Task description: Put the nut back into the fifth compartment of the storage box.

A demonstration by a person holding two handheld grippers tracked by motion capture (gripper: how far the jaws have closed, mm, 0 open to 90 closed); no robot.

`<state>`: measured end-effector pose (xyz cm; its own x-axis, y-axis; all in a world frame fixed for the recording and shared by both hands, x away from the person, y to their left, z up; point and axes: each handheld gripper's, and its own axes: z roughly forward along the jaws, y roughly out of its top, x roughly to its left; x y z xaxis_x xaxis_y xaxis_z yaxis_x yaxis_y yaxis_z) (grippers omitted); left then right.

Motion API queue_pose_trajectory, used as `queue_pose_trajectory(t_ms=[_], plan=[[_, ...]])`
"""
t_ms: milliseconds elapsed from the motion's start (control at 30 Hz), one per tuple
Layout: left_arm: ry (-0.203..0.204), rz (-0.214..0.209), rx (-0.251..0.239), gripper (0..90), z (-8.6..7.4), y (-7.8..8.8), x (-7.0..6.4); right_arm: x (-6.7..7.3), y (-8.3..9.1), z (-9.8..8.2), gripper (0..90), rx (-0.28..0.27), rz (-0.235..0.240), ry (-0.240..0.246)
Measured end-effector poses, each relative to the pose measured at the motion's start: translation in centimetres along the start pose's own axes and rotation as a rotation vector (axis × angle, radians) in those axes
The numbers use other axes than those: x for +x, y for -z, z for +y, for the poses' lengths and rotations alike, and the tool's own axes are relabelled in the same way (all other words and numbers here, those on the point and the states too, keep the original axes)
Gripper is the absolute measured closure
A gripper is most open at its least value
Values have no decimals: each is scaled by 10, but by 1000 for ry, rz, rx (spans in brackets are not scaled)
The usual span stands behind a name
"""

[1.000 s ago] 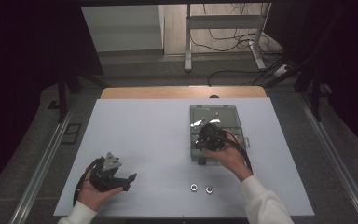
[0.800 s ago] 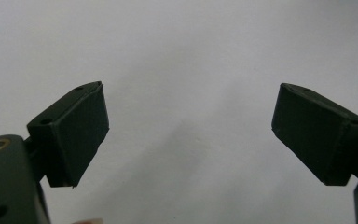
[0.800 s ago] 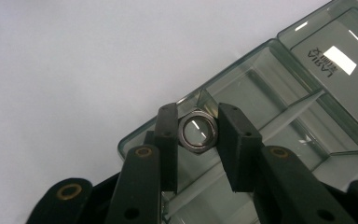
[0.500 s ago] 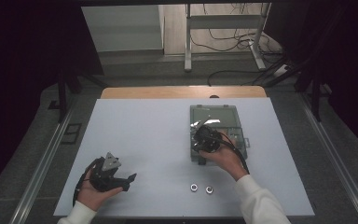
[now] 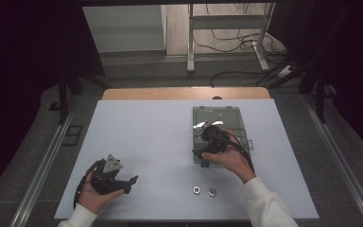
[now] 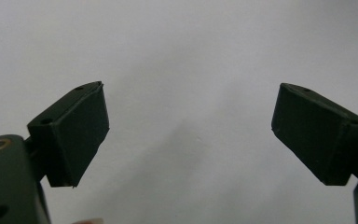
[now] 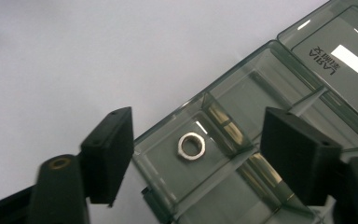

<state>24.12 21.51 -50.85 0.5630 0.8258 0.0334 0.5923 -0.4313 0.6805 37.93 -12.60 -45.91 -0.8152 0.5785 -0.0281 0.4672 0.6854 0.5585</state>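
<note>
Dropping nut (image 7: pixel 191 145) into corner compartment of box (image 7: pixel 279 84); my right gripper (image 7: pixel 193 158) jaws just opened, released. Lift straight up; avoid walls.

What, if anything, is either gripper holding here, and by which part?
Nothing. The right gripper has just opened over the clear box, the nut lying loose inside; the left gripper is open and empty.

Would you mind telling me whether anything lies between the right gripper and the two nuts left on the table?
Nothing visible does. The right gripper hangs open over the clear box's near corner, and bare table separates it from the two nuts.
</note>
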Motion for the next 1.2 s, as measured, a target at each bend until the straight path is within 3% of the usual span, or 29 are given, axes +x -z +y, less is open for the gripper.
queue_pose_trajectory(t_ms=[300,600,933,1200], plan=[[1,-2,-4,115,0,1,0,10,24,-16,161,-37,18,12],[-6,-2,-1,114,1,1,-1,22,47,-42,149,-67,32,10],[-6,-1,-1,115,1,0,-1,26,55,-65,148,-63,33,-3],[-14,0,2,115,2,1,-3,41,50,-62,150,-45,63,44]])
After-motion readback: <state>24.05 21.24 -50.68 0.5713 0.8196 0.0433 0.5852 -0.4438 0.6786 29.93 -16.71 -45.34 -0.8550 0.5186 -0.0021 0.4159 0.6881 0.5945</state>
